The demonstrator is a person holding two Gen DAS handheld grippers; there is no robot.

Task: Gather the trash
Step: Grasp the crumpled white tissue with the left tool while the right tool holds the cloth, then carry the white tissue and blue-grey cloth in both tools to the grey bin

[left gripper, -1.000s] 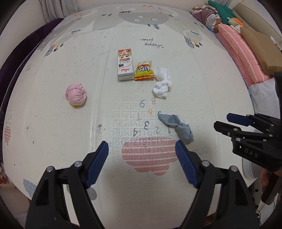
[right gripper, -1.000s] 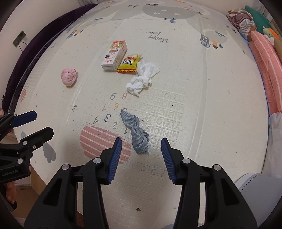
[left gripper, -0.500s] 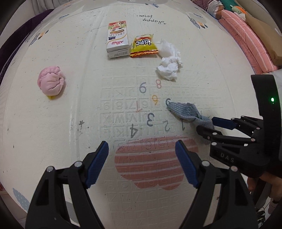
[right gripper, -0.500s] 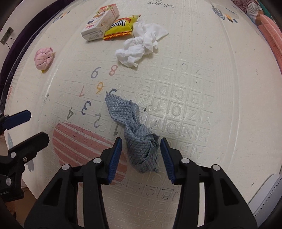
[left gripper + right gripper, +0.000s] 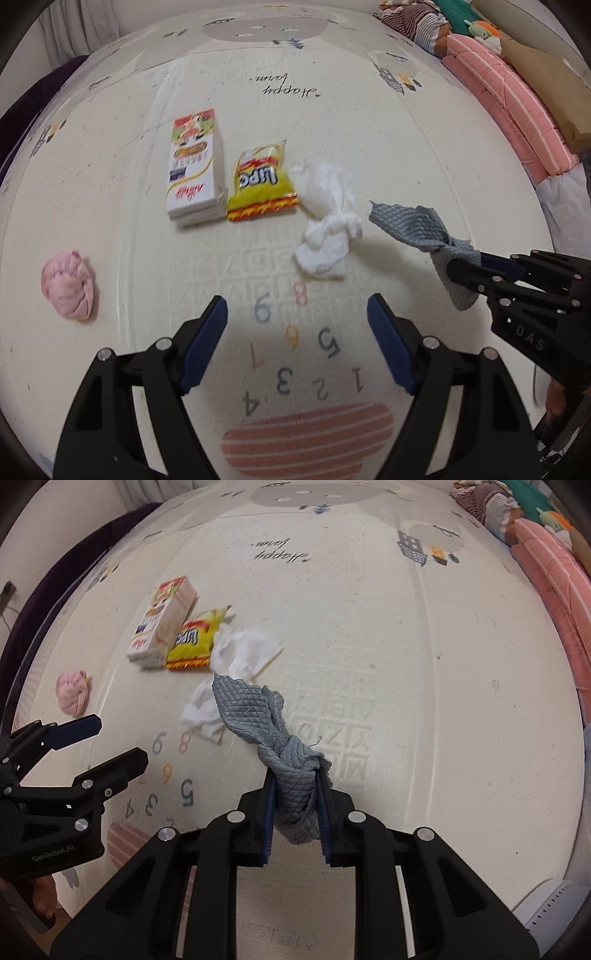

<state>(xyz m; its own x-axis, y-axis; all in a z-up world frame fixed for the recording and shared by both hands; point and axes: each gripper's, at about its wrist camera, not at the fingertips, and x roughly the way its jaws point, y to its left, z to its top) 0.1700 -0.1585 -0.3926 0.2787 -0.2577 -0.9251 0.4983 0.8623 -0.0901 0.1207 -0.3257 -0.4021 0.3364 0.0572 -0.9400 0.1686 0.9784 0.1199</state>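
Note:
My right gripper [image 5: 295, 786] is shut on a grey-blue quilted cloth [image 5: 258, 720] and holds it lifted above the play mat; it also shows in the left wrist view [image 5: 424, 229], where the right gripper [image 5: 465, 266] stands at the right. My left gripper [image 5: 297, 325] is open and empty above the printed numbers; it shows at the left in the right wrist view [image 5: 114, 738]. On the mat lie a white crumpled tissue [image 5: 328, 225], a yellow snack bag [image 5: 260, 184], a white carton box [image 5: 194, 170] and a pink balled cloth [image 5: 68, 284].
The cream play mat [image 5: 332, 110] has printed numbers and a pink striped shape [image 5: 306, 439] near me. Pink striped bedding and pillows [image 5: 509, 99] line the right side. A dark purple fabric [image 5: 55, 583] runs along the left. A white appliance corner [image 5: 550, 904] is at lower right.
My right gripper has closed on the grey-blue cloth and lifted it off the mat. My left gripper has moved forward toward the tissue and stays open.

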